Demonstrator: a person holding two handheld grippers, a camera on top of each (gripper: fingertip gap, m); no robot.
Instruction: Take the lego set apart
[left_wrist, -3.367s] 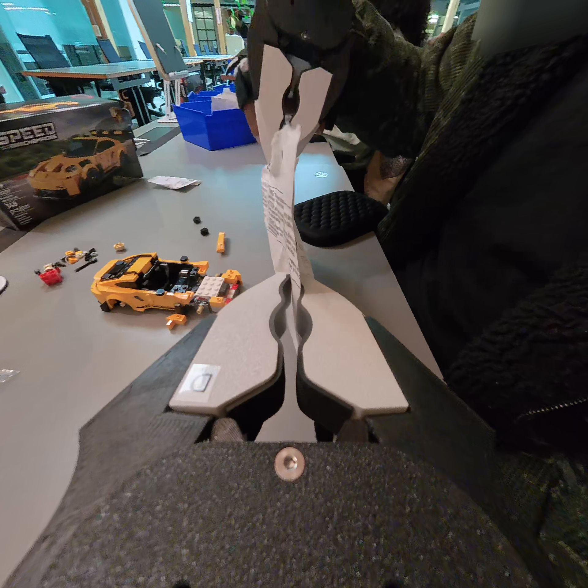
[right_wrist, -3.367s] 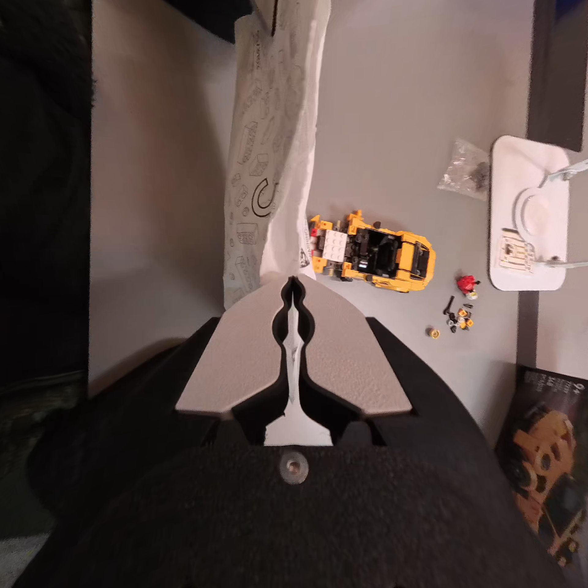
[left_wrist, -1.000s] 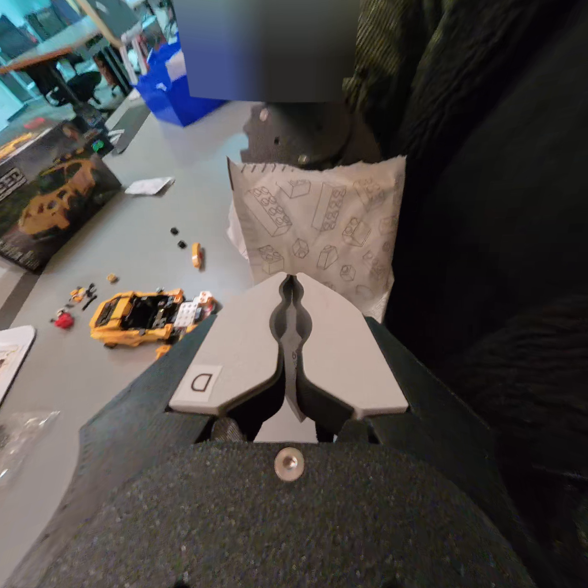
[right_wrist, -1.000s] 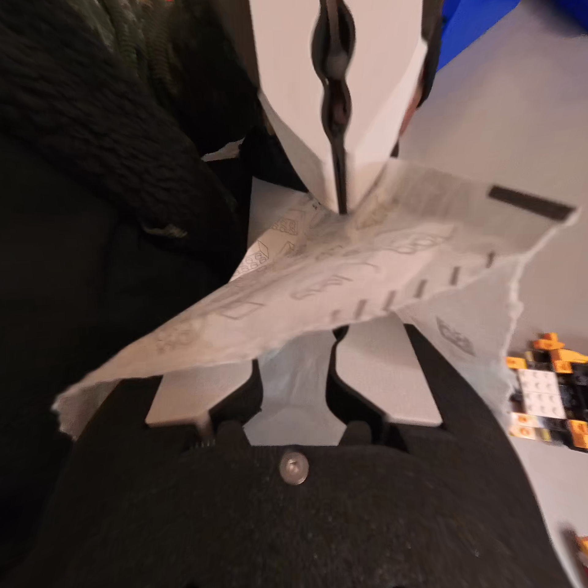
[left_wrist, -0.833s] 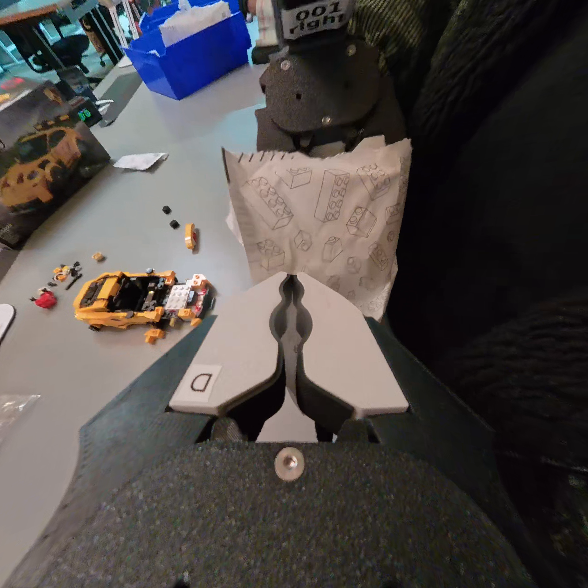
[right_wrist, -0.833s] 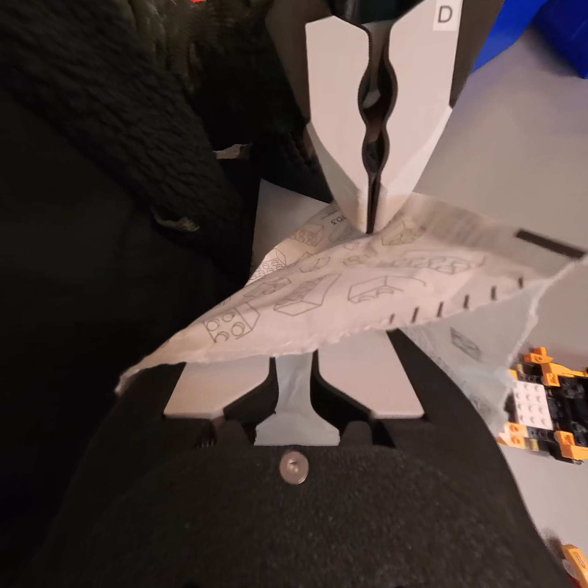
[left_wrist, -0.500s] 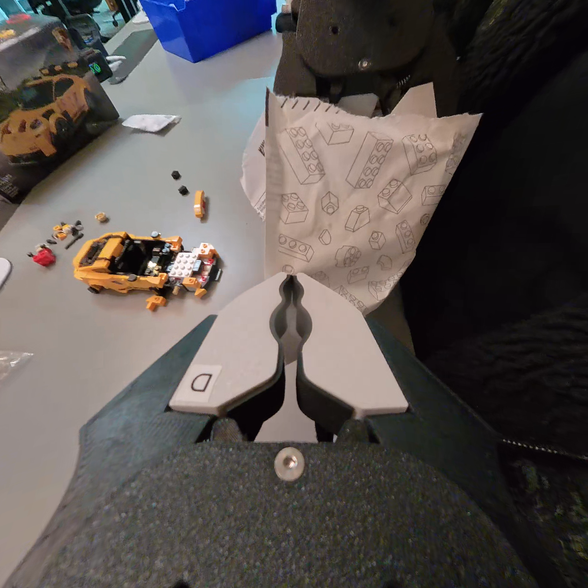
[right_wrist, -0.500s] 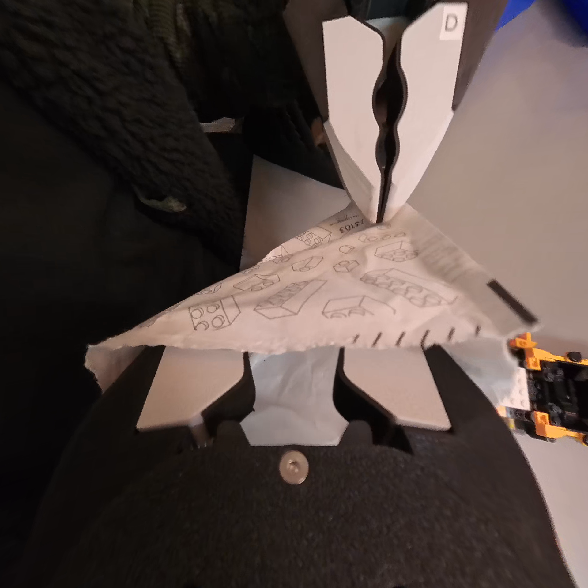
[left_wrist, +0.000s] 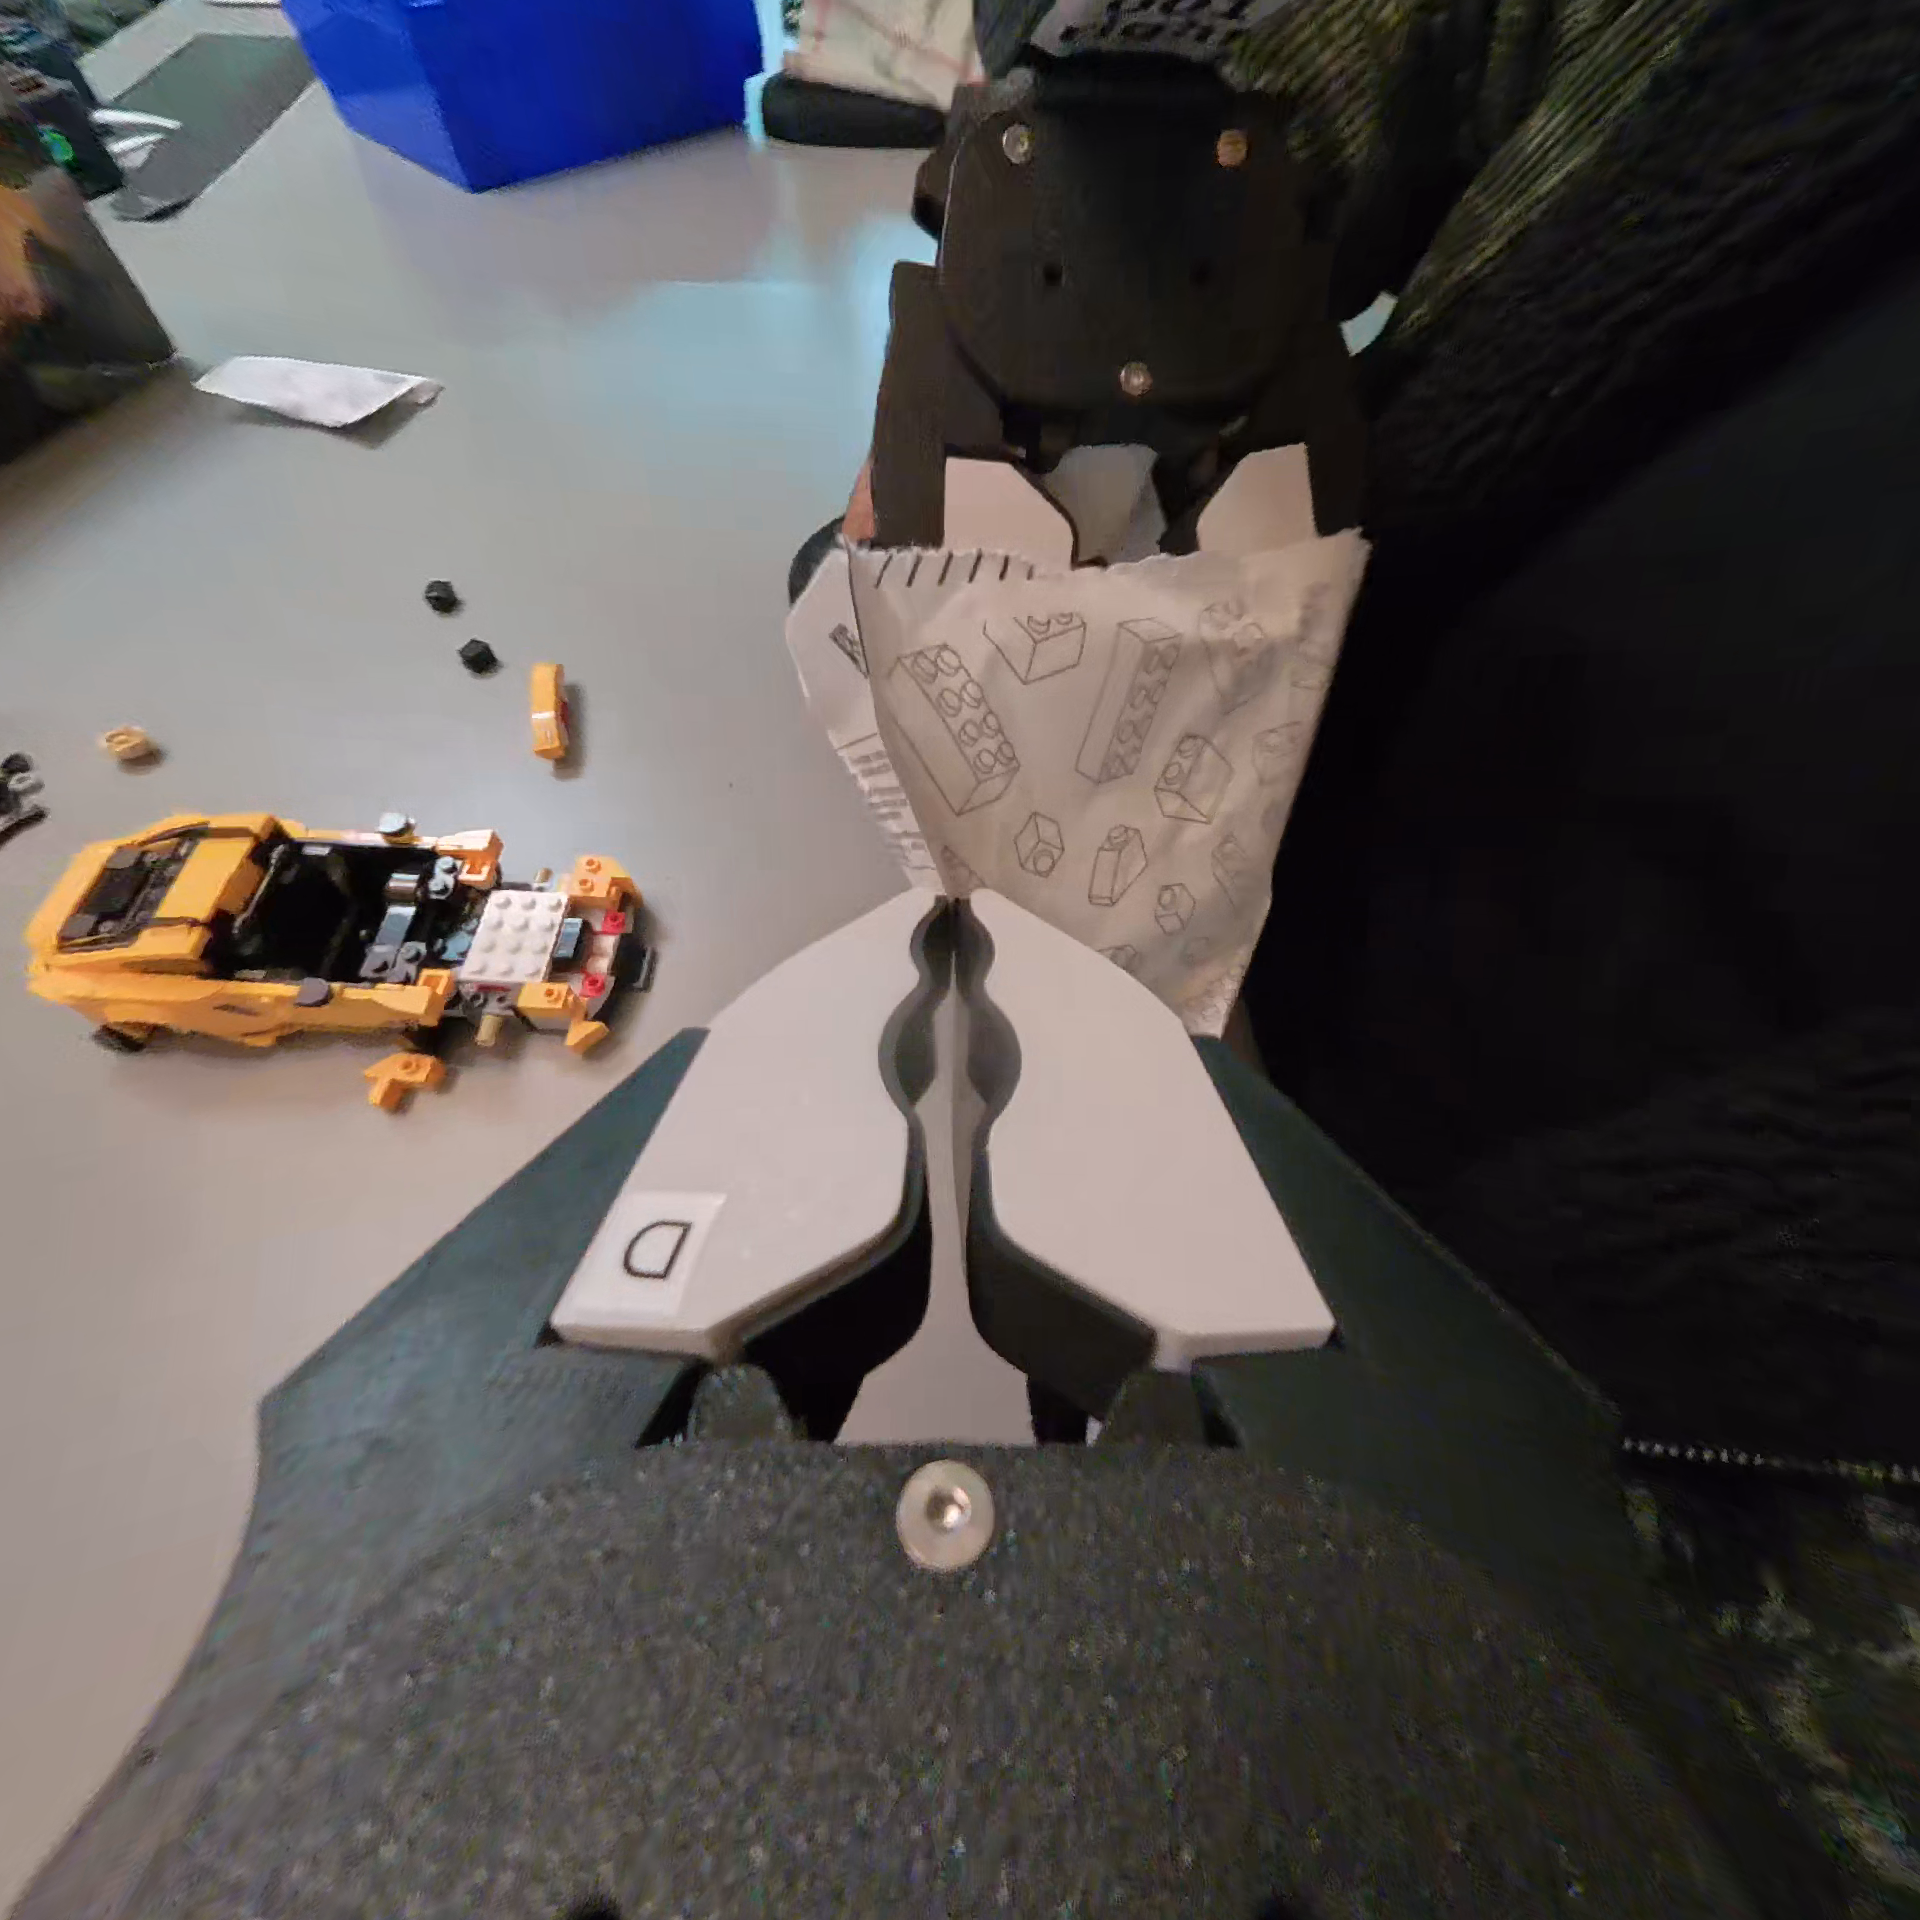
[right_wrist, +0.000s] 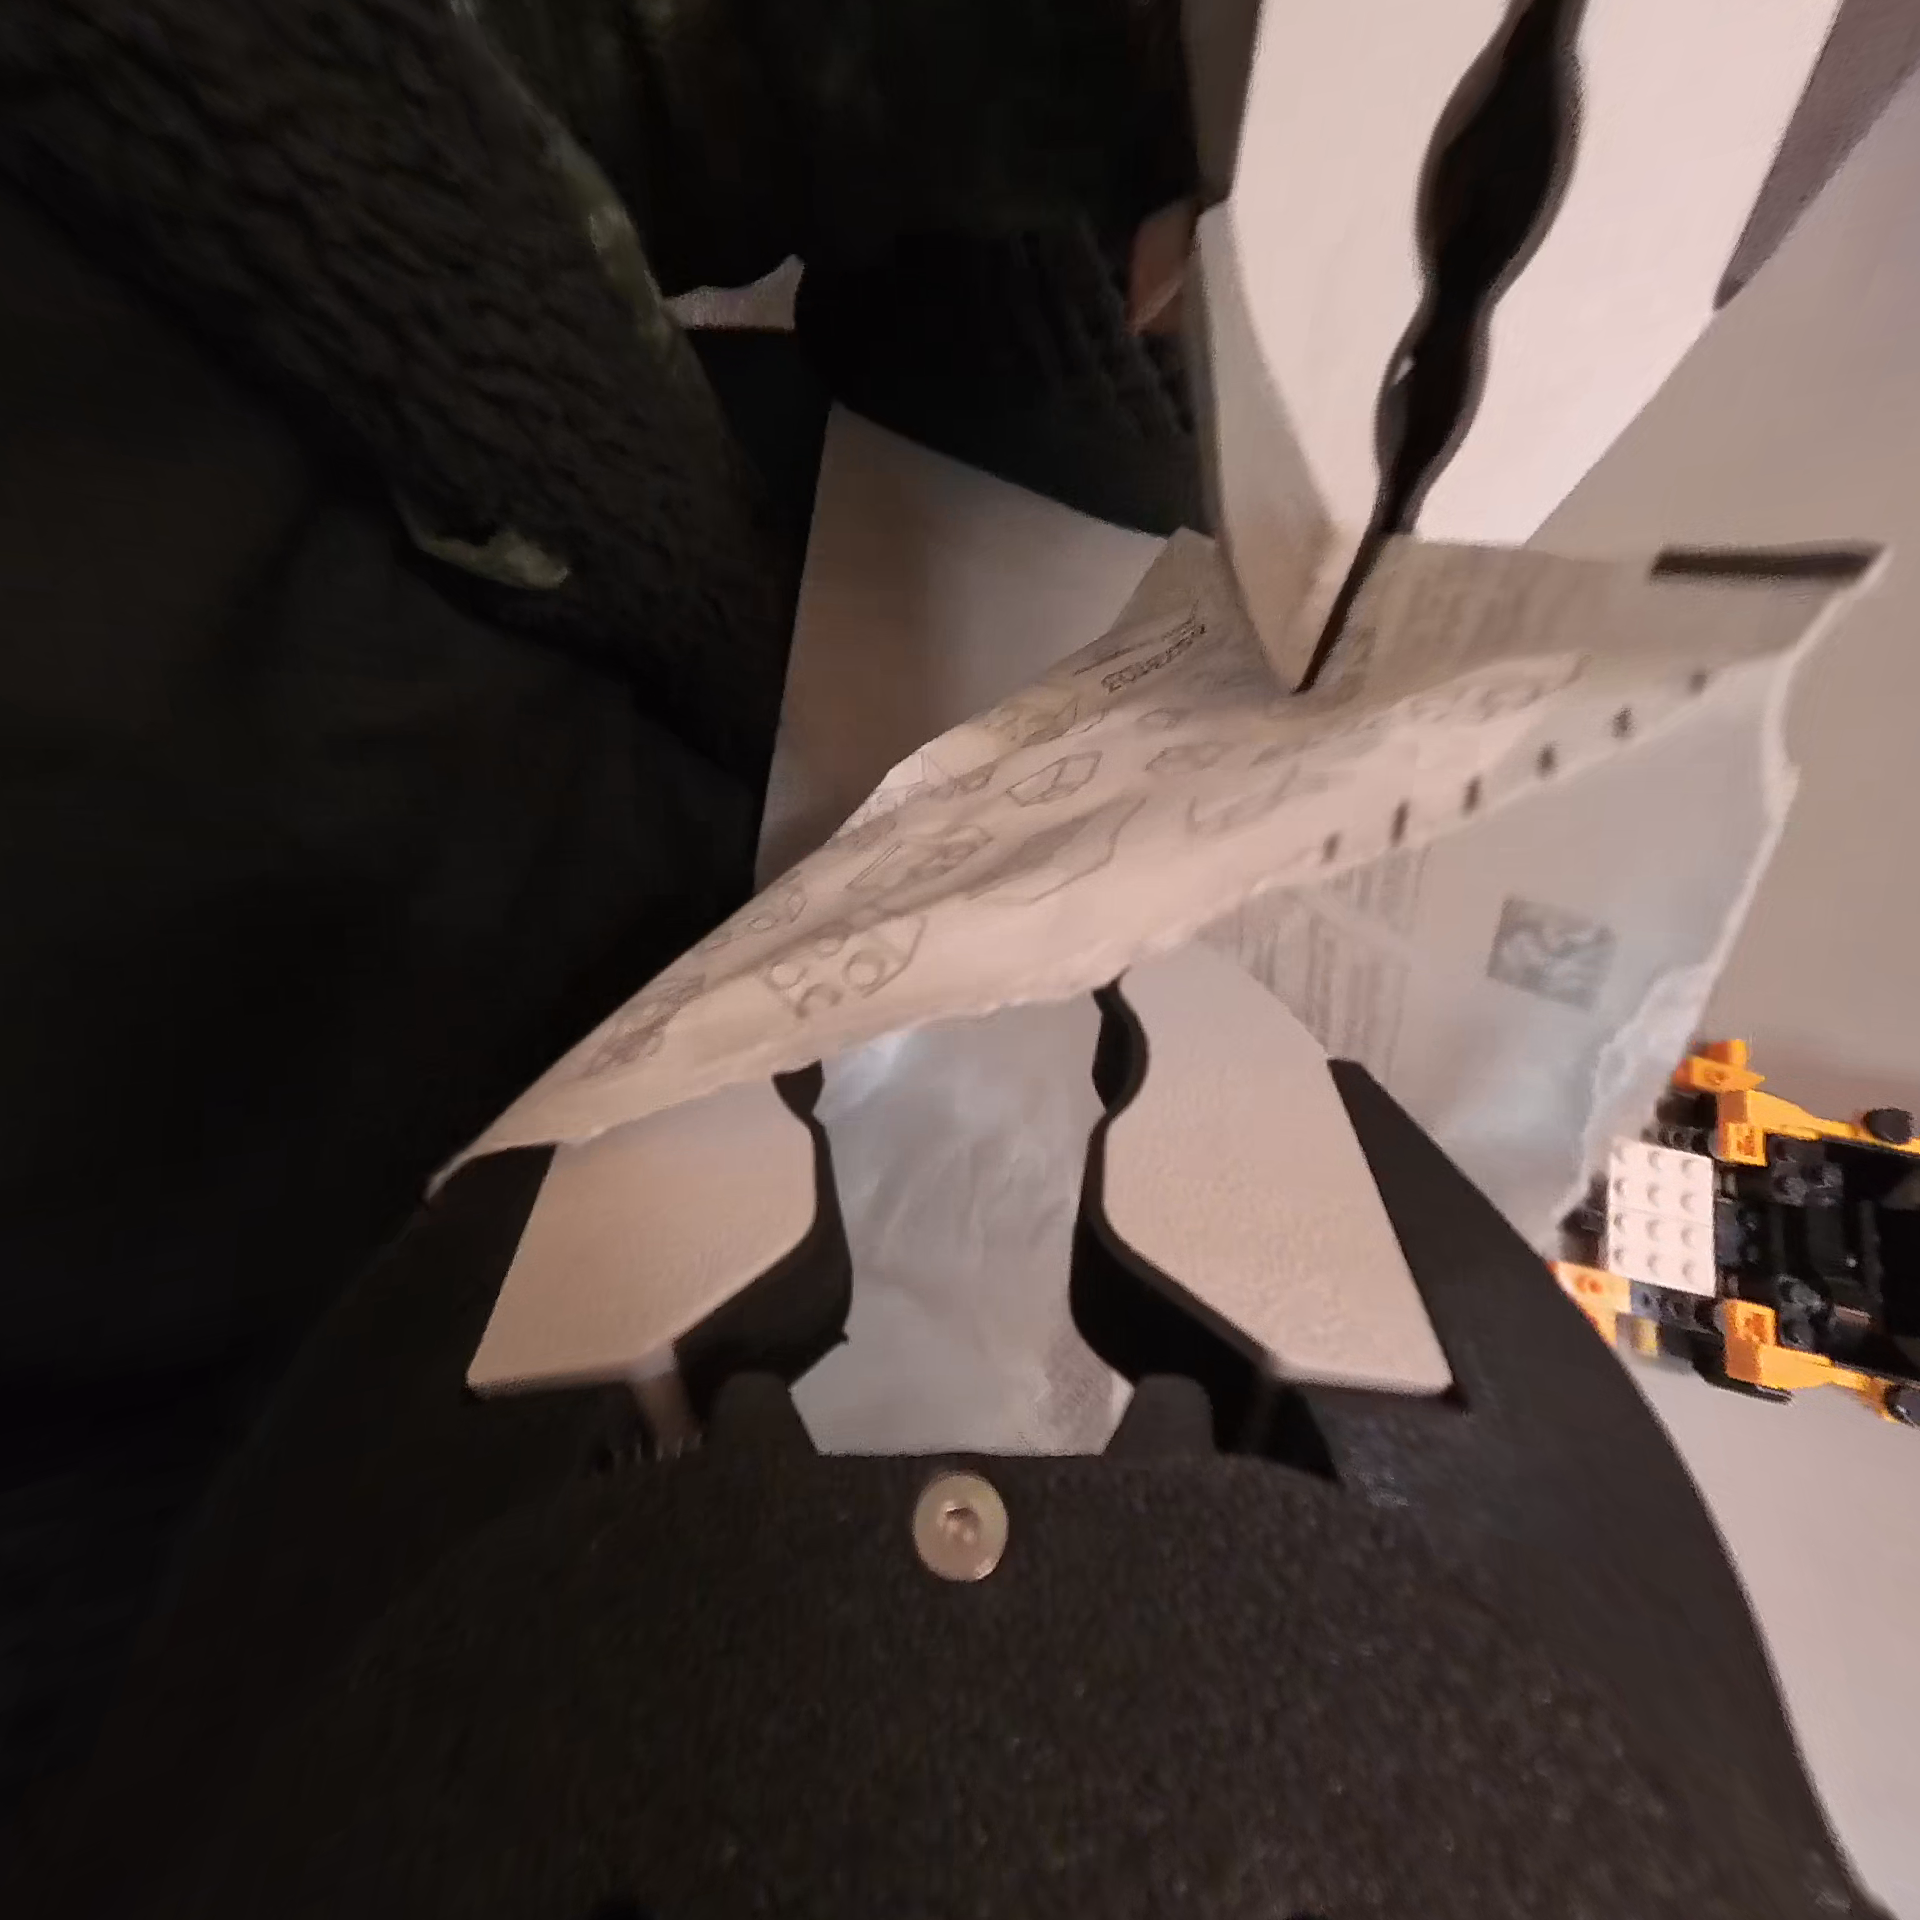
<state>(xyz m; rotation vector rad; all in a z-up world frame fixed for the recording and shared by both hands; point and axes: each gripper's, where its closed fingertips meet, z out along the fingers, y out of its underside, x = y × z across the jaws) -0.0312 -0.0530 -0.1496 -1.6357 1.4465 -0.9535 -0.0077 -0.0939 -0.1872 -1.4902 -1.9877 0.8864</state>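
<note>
The left gripper (left_wrist: 951, 909) is clamped tight on the white paper bag (left_wrist: 1101, 769); the right gripper (right_wrist: 956, 997) gapes at its torn mouth, contents hidden. The yellow lego car (left_wrist: 312, 940) sits at left on the grey table (left_wrist: 623, 364).

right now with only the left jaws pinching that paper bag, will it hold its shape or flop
Probably floppy: the paper bag creases and fans from the left gripper pinch. Likely light, since one corner carries it. Its ragged torn top suggests it rips easily.

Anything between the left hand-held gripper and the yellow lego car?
No object in between, but the left hand-held gripper is shut on the paper bag. The car sits apart on the table, off to the side.
</note>
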